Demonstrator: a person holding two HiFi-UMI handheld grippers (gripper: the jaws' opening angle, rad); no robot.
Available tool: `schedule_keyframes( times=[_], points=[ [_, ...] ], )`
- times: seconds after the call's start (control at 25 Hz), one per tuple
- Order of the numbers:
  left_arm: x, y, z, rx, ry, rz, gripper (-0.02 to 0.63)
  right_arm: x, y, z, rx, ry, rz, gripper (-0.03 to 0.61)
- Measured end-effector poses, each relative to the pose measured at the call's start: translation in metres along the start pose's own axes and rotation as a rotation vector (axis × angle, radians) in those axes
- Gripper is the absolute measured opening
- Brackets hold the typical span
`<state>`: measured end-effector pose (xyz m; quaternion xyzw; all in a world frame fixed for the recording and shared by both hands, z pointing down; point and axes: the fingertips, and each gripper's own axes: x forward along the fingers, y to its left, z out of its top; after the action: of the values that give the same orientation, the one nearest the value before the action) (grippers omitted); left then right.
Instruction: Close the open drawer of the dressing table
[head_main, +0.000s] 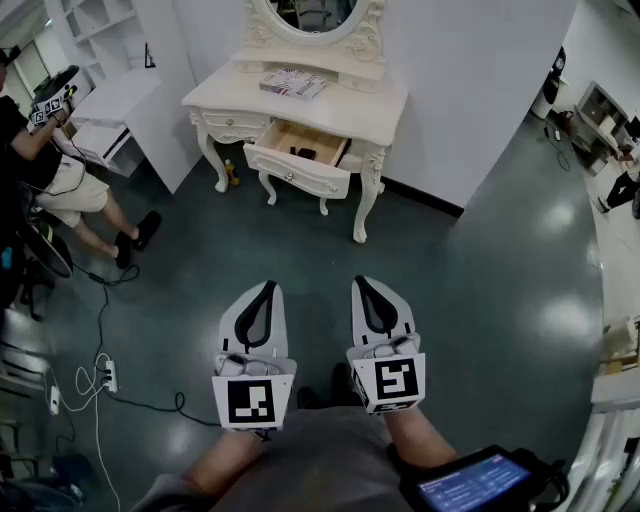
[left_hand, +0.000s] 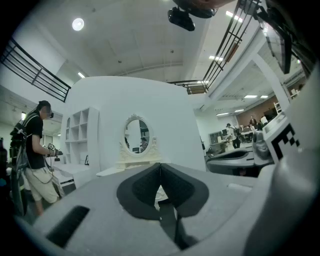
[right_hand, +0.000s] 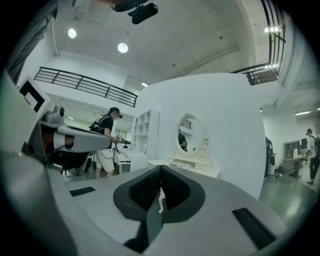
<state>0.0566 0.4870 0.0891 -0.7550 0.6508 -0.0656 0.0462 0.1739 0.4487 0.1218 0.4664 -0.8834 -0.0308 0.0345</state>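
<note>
Well below both sets of jaws lies the dark, glossy floor (head_main: 480, 300), and far ahead of them stands a white partition wall (head_main: 470, 90). Against that wall, straight ahead of the jaws and well apart from them, is the cream dressing table (head_main: 365, 108) with its oval mirror (head_main: 312, 14) upright at the back. To the left of the left jaws a person (head_main: 45, 170) in a black top and pale shorts stands beside a white shelf unit (head_main: 100, 30).

The drawer (head_main: 297, 172) is pulled out of the table's front toward the jaws. It sits ahead, roughly between the lines of the 2 grippers and nowhere near touching either. A small dark object (head_main: 303, 153) lies inside it, too small to identify.

The left gripper (head_main: 267, 287) and right gripper (head_main: 362, 282) are held level side by side, both pointing at the table. Each has its 2 jaws closed tip to tip, with nothing gripped; through the small gap behind the tips only the table shows.

A patterned book (head_main: 293, 83) lies flat on the tabletop beyond the drawer. Left of and behind the left jaws, a white power strip (head_main: 108, 377) and its cables trail across the floor.
</note>
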Motion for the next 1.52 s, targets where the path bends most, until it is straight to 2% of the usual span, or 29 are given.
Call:
schedule_keyframes(
  times=[0.52, 1.0, 1.24, 1.52],
  points=[
    [0.058, -0.016, -0.003, 0.009, 0.030, -0.009, 0.015, 0.037, -0.046, -0.009, 0.039, 0.000, 0.007, 0.015],
    [0.116, -0.021, 0.006, 0.033, 0.022, 0.035, 0.015, 0.087, -0.096, -0.011, 0.045, -0.002, 0.049, 0.015],
    [0.138, 0.000, -0.005, 0.011, 0.047, 0.072, 0.015, 0.120, -0.095, -0.019, 0.041, 0.020, 0.093, 0.015],
    [0.179, 0.040, -0.032, 0.002, 0.076, 0.080, 0.015, 0.179, -0.090, -0.037, 0.045, 0.046, 0.097, 0.015]
  ],
)
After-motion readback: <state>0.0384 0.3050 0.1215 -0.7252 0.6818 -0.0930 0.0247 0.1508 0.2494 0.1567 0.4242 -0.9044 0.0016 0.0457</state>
